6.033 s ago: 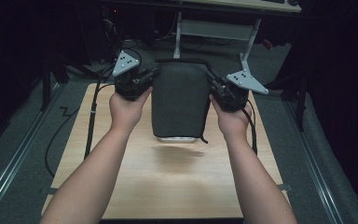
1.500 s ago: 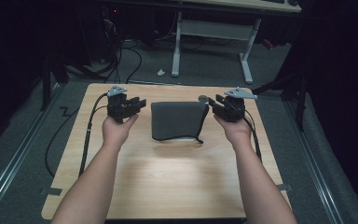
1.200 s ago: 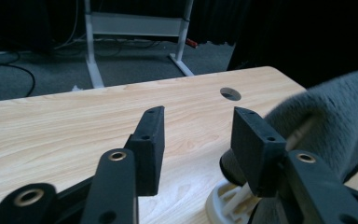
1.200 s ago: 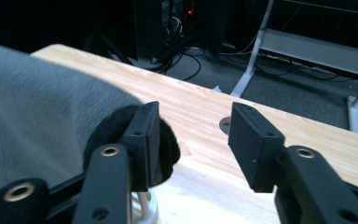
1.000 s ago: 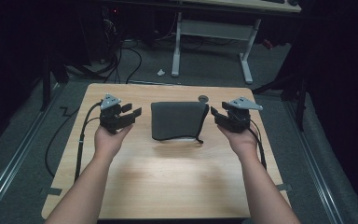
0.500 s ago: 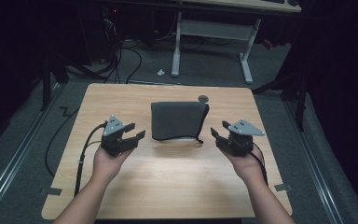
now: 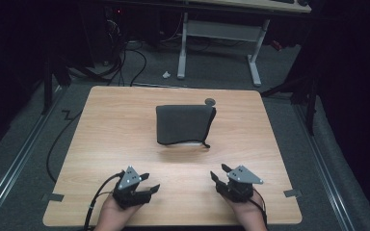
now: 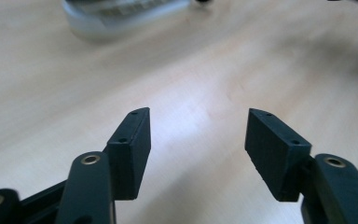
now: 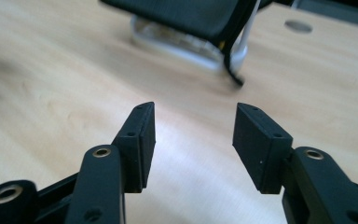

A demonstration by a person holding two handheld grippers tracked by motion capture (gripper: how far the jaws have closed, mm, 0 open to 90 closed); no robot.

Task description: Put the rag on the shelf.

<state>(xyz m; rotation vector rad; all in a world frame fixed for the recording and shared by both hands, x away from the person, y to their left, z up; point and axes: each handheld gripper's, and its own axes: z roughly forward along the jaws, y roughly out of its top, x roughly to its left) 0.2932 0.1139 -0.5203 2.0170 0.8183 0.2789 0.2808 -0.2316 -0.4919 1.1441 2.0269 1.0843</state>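
Note:
A dark grey soft cover (image 7: 184, 124) lies over a pale silvery object (image 9: 182, 44) in the middle of the wooden table (image 7: 115, 130); a black cord (image 9: 233, 70) dangles from its near right corner. My left gripper (image 7: 150, 183) sits low near the table's front edge, left of centre. Its jaws have just been opening and stand apart with only bare wood between them (image 8: 196, 140). At the front right, my right gripper (image 7: 219, 174) is open too, nothing between its pads (image 9: 193, 140). Both point toward the covered object, well short of it.
A small grey round disc (image 7: 210, 101) is set into the table behind the cover. Cables trail off the table's left side (image 7: 67, 139). A white desk frame (image 7: 221, 33) stands on the floor beyond the far edge. Tape marks (image 7: 291, 193) sit at the front corners.
Both hands have drawn back from beside the cover to the table's front edge and come lower. The left jaws have spread wider. The cover has stayed put.

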